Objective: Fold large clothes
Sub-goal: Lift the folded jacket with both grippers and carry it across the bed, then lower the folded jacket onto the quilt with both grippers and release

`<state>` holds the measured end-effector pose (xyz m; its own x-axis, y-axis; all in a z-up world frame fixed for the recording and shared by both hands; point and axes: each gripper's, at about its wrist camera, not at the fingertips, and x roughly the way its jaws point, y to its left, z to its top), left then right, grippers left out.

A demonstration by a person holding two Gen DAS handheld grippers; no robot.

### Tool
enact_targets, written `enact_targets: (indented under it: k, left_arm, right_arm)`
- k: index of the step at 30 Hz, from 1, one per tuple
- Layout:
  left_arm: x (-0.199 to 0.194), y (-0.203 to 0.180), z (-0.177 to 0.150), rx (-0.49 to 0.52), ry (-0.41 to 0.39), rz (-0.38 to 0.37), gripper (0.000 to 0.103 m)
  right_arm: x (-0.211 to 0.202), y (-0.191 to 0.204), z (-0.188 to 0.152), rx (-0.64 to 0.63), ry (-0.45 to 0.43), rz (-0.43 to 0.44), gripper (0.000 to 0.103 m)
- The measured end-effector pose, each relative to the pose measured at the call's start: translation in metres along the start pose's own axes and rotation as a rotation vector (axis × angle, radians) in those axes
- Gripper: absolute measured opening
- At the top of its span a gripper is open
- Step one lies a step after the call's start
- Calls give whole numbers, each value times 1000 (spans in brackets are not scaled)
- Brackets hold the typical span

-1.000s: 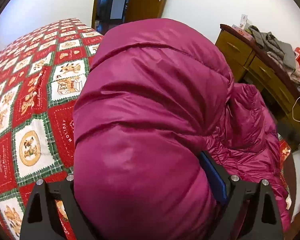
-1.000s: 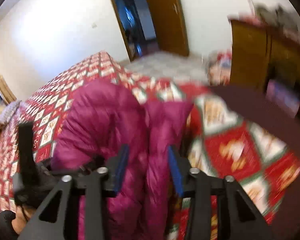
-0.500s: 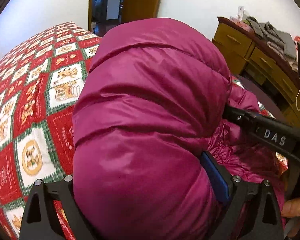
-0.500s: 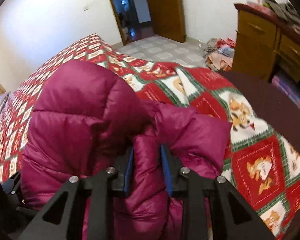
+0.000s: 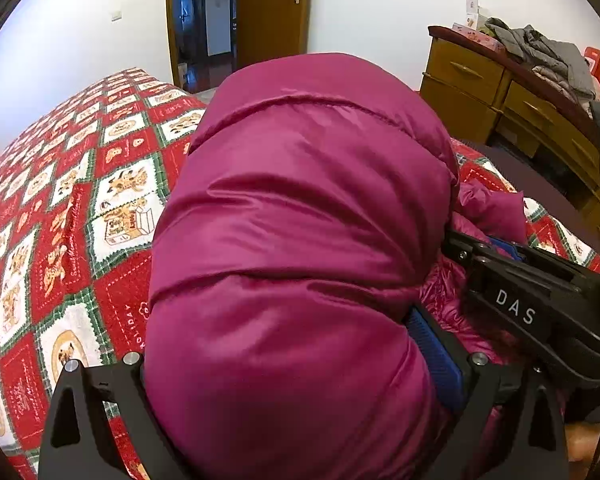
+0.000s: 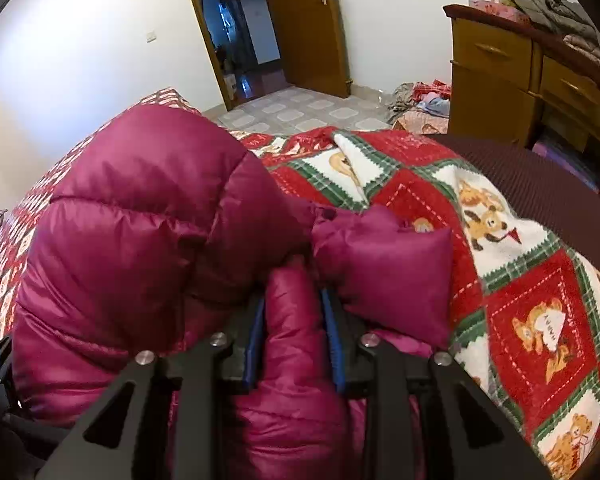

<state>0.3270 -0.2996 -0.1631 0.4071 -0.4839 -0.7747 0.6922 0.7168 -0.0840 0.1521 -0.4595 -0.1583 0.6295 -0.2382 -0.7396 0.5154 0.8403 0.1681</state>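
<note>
A puffy magenta down jacket point(image 5: 300, 220) lies bunched on the red patchwork bedspread point(image 5: 60, 240). My left gripper point(image 5: 276, 344) straddles its thick folded bulk. Its jaws are opening, the bulk fills the gap between them, and part of the blue right pad point(image 5: 436, 356) shows bare. In the right wrist view my right gripper point(image 6: 294, 304) is shut on a narrow fold of the jacket point(image 6: 140, 240), both blue pads pressing it. A sleeve end point(image 6: 384, 276) lies just right of that grip. The right gripper point(image 5: 496, 248) also shows at the right of the left wrist view.
A wooden dresser point(image 5: 500, 92) with grey clothes point(image 5: 540, 48) piled on top stands at the right. A brown door point(image 6: 308, 28) and a dark doorway lie behind the bed. Loose clothes point(image 6: 424, 100) lie on the tiled floor. A dark cover point(image 6: 540, 172) borders the bedspread.
My right gripper came down onto the jacket, closed on a fold of it and entered the left wrist view. The left gripper stayed in place around the bulk, rolling slightly.
</note>
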Motion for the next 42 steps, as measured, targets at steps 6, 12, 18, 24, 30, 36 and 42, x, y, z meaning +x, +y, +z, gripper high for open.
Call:
enact_targets:
  k: [6,12,18,24,30,36,42]
  left_arm:
    - [-8,7,-3,-36,58,-51,100]
    - [-22,7,-5,-56,74,-46,100]
    - [-47,2,-11,-29,44,7,100]
    - [-73,-7,-33,9,7,30,100]
    - [-88,-10,-52,18,2,26,100]
    - [-99,-19,-59,36,-3,67,100]
    - [-96,-24,-70,28,21,71,100]
  right_arm:
    - [-15,15,-4,-83,7,-66,33]
    - [-87,21,-30,-75,-67,-67,34]
    - [-120,29,-75,-63,-53,-10,34]
    - [-111,21,-100,-22,-5,3,39]
    - [-129,23,-118,-11,-14,3,40]
    - [-143,20,-130,24,-42,27,39]
    - [-141,16,-137,65,-22,45,40]
